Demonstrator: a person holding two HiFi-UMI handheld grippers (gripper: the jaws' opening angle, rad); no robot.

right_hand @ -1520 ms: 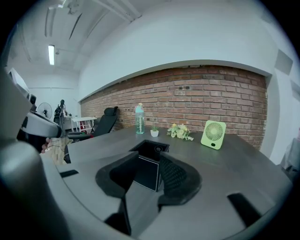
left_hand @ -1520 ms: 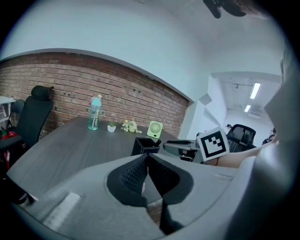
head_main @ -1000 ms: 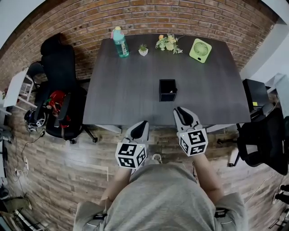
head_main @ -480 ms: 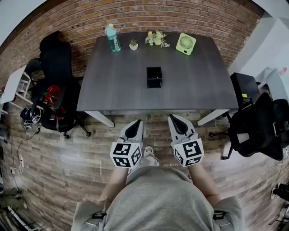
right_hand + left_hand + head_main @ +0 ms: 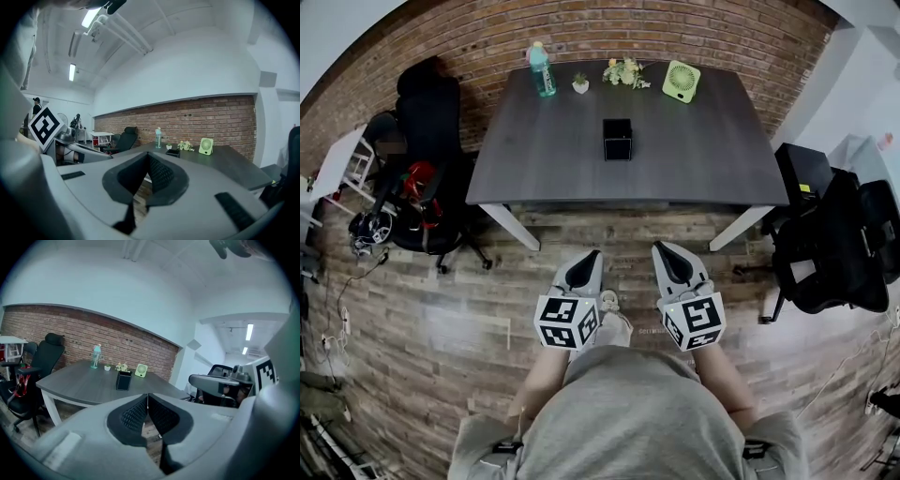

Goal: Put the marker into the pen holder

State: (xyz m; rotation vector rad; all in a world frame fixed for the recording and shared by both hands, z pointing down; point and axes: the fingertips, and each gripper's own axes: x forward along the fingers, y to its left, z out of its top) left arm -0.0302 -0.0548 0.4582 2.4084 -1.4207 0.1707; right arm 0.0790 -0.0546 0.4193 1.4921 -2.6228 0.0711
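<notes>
Though central on the table (image 5: 703,150), pen holder (image 5: 617,139) interior indistinct.

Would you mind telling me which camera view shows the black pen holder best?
The head view: the pen holder stands whole, its place on the table plain. The left gripper view shows it whole too, from the side; the right gripper view shows only its top above the jaws.

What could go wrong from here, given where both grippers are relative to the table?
1. No marker shows in any view. The left gripper and right gripper are both shut and empty, so whether the marker is inside the pen holder cannot be confirmed.
2. Both grippers hang over the floor, short of the table. An approach would likely pass near the black chairs flanking it, a possible snag.
</notes>
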